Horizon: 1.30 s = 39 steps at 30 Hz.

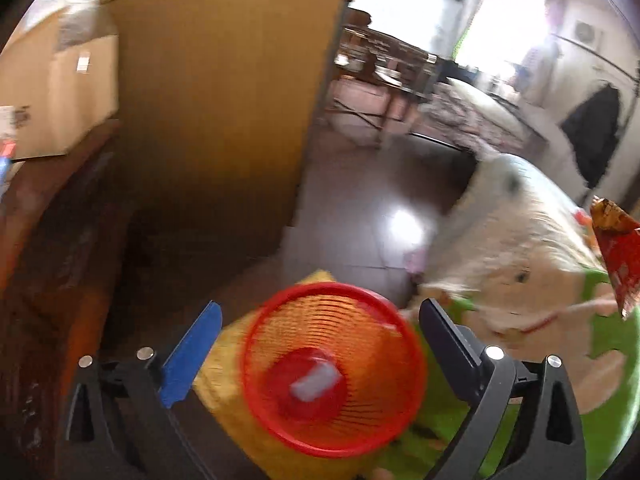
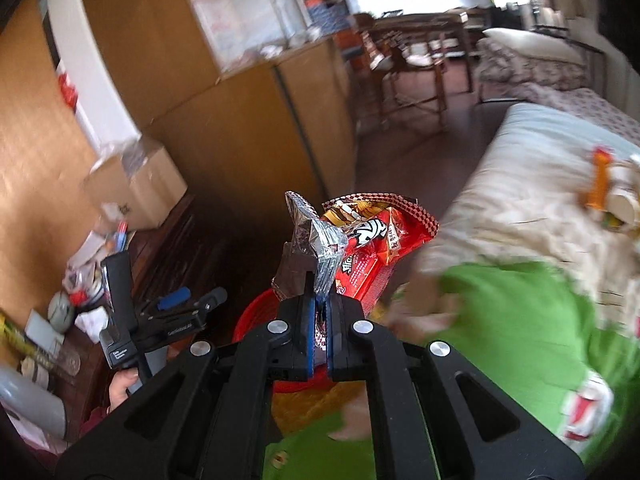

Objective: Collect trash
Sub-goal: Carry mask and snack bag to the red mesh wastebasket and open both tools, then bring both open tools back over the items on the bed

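Wooden cabinets (image 1: 224,92) and dark floor behind, everything kinda blurry. Left gripper (image 1: 320,332) has its jaws wide apart with nothing between them, and the red mesh bin (image 1: 334,368) sits right below the gap with a pale scrap (image 1: 316,382) at its bottom. Right gripper (image 2: 319,312) is clamped on a red snack wrapper (image 2: 372,248) that sticks up past its jaws, bin rim (image 2: 250,320) just under them

Hidden, cut off and blurred parts

The pale item (image 1: 316,382) in the red basket (image 1: 334,368) is smeared by blur and cannot be identified. The snack wrapper (image 1: 618,256) is cut by the right edge in the left wrist view. The basket is mostly covered by the right gripper (image 2: 319,312) in the right wrist view.
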Motion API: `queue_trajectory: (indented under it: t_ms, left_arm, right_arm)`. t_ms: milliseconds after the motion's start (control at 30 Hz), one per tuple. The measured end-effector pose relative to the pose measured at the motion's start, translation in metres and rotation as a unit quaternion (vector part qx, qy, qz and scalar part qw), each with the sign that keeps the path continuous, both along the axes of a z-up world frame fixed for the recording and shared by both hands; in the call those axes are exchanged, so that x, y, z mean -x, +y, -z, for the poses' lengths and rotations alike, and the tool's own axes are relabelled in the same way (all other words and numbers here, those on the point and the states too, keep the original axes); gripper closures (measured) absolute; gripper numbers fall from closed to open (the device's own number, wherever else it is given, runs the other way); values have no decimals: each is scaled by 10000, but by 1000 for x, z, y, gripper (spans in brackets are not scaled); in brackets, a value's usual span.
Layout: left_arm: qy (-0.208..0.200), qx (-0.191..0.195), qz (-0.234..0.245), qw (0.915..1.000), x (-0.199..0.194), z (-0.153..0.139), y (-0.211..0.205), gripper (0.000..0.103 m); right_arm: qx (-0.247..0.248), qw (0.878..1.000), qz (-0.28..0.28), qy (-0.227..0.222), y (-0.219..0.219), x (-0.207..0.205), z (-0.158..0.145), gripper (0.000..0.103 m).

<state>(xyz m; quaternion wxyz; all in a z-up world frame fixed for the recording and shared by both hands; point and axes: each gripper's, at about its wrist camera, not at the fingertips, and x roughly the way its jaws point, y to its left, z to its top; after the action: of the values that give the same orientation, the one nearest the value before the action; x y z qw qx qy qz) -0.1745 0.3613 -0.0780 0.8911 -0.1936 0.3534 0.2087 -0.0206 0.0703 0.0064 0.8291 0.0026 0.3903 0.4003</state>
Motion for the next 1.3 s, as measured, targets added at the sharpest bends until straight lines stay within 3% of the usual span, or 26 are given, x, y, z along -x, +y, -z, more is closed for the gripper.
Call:
queue_trajectory:
  t_ms: [300,433,500,733,900,1167,1300]
  left_arm:
    - [176,-251,-615,9976,37,12,36,6]
    - [234,-232,-614,9976,36,15,37,6]
    - [233,-252,-597,9976,33,16,35,6]
    - [177,-244,-579,9979,32,10,30,6]
    - [70,-380,-461,9982,30,-11,19,6]
    - [-134,-966,-58,9952,23,-64,-25,6]
    - [-233,-1402,267,9895,13,-93,-67,6]
  right_arm:
    - [516,9926,-958,540,95,0,43,94]
    - [716,9882,-1195,630,118,2,55,76]
    - [707,9888,-1186,563,117,3,54,73]
    - [494,9931,-936,512,98,-5,43,70]
    - [202,9971,-619,393,67,-11,25,68]
    - [-328,9995,-30,1,-3,-14,-13,61]
    - [-561,9977,292,-234,-43,-13,-30,57]
